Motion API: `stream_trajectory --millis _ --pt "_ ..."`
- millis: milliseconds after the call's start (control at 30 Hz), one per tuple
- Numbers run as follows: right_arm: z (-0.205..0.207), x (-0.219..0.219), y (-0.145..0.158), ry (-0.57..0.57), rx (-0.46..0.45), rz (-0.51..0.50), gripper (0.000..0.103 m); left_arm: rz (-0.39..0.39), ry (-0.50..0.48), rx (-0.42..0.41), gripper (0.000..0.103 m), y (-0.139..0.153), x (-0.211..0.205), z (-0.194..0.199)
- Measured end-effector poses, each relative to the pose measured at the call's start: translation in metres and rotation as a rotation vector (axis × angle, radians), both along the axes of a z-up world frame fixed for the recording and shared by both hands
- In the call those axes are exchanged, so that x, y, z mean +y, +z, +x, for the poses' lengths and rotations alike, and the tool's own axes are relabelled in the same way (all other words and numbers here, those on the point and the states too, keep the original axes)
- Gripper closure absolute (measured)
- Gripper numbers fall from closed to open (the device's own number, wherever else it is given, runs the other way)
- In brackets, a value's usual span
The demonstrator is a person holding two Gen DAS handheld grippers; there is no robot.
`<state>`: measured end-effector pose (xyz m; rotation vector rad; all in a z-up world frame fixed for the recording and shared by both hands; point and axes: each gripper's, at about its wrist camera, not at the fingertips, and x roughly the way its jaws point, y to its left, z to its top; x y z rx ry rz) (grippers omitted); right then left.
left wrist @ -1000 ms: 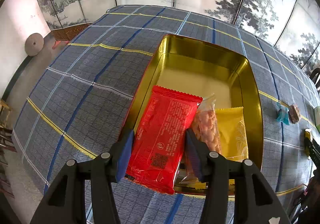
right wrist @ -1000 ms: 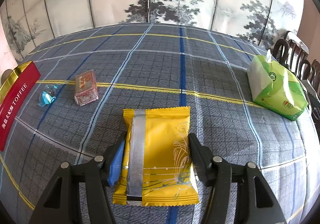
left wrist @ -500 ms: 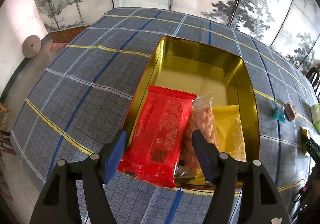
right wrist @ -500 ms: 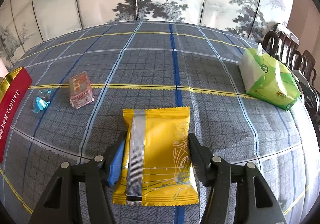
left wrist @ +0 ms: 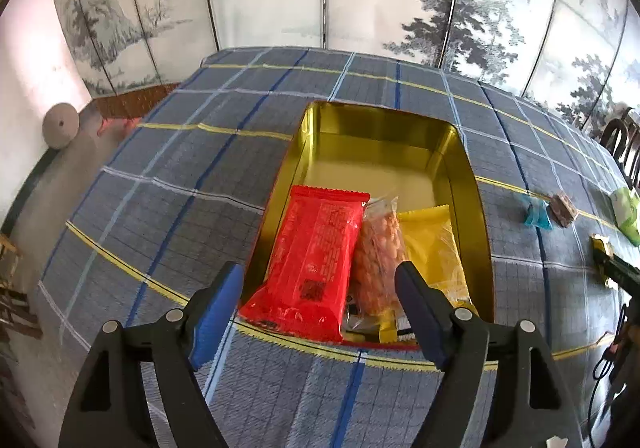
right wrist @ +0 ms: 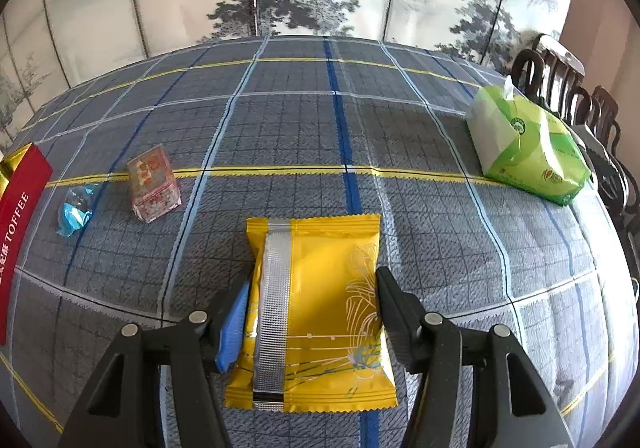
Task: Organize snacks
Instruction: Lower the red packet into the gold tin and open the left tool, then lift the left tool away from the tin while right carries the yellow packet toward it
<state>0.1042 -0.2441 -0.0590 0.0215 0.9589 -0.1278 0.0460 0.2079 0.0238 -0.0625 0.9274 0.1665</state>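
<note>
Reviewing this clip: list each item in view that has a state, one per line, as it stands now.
left gripper: jaws opening, nothing gripped
right gripper: shut on yellow packet
gold tin: lid off, part filled
red packet: sealed, lying in tin, near end on rim
peanut bag: sealed, in tin
tissue pack: opened, a tissue sticking out
blue candy: wrapped, on cloth

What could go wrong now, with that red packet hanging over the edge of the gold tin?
The red packet lies with its near end over the gold tin rim, and the left claw is opening clear of it, so it might slide out. The right claw grips a yellow packet by its soft sides, which could slip or crush.
</note>
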Motion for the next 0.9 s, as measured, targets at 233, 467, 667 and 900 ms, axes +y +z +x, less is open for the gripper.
stream_trajectory --millis 233,467,667,900 --pt "0.0 0.006 0.002 -0.016 0.012 -0.02 0.049 0.022 -0.008 -0.041 0.022 0.01 -0.001 -0.01" --pt "-0.008 0.017 0.004 -0.013 0.015 -0.008 0.049 0.036 0.009 -0.05 0.02 0.01 0.003 -0.019" --pt "-0.014 0.04 0.015 0.034 0.002 0.032 0.049 0.01 0.04 -0.049 0.019 0.009 0.014 -0.024" --pt "-0.021 0.09 0.039 0.151 -0.022 0.113 0.049 -0.005 0.073 -0.057 0.017 0.012 0.027 -0.03"
